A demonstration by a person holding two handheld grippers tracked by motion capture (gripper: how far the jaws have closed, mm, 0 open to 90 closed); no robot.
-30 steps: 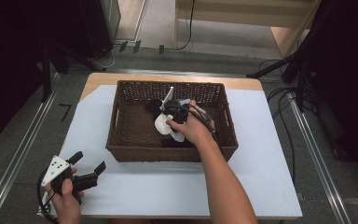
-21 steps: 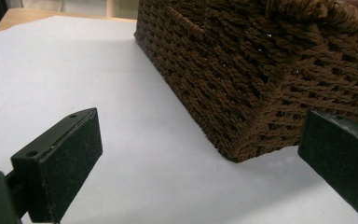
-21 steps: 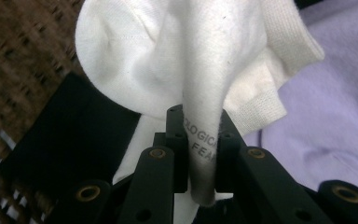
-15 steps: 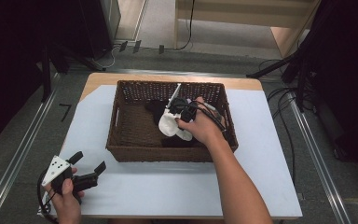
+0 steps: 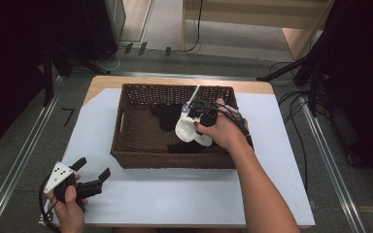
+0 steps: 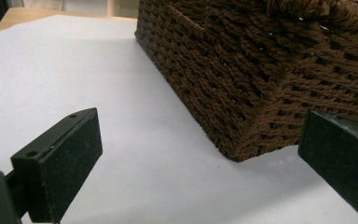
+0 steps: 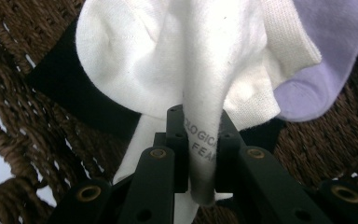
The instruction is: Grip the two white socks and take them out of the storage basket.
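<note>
The right claw [image 7: 200, 154] is clamped on a white sock [image 7: 186, 60] just above the basket [image 5: 126, 141]; lifting it clear seems next. The left claw [image 6: 200, 154] rests apart over the worktop [image 5: 175, 194].

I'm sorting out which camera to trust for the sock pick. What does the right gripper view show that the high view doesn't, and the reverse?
Right gripper view alone: printed lettering on the white sock, a lilac sock beside it, and the right hand-held gripper shut on the white fabric.

High view alone: the left hand-held gripper open over the white sheet.

Both: the white sock, black fabric and the wicker basket.
</note>
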